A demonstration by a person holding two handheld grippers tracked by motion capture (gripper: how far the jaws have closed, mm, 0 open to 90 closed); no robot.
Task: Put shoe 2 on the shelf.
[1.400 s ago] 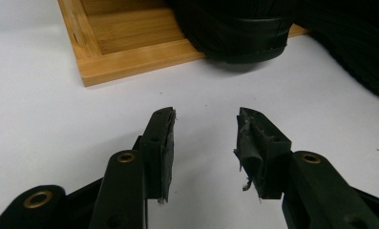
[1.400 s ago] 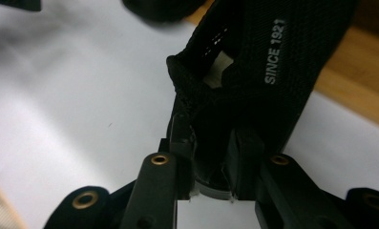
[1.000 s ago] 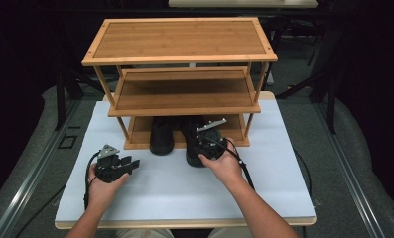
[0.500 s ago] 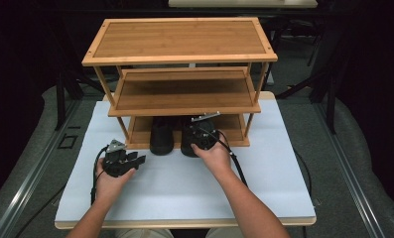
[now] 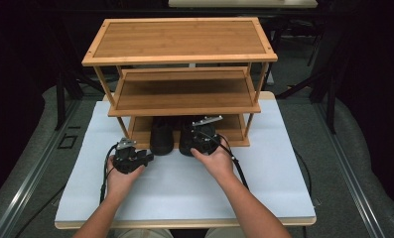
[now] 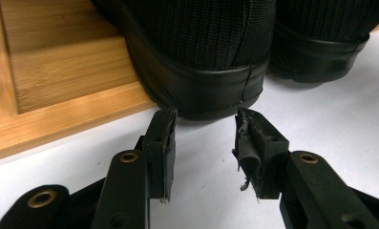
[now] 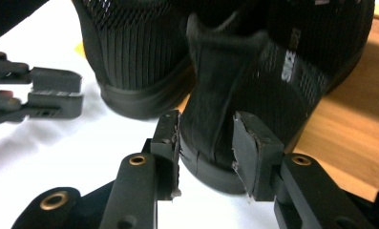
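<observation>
We see two black mesh shoes sitting side by side on the bottom shelf of a bamboo shoe rack, near the middle of the white table. Their heels poke out over the shelf's front edge. Our right gripper has its jaws around the heel tab of the right shoe, one jaw on each side, but we cannot tell if they squeeze it yet. Our left gripper is open wide, just in front of the heel of the left shoe, not touching it. We think the shoes are being taken out. To do it well, we should pinch each heel firmly, then pull straight back, keeping low under the middle shelf.
</observation>
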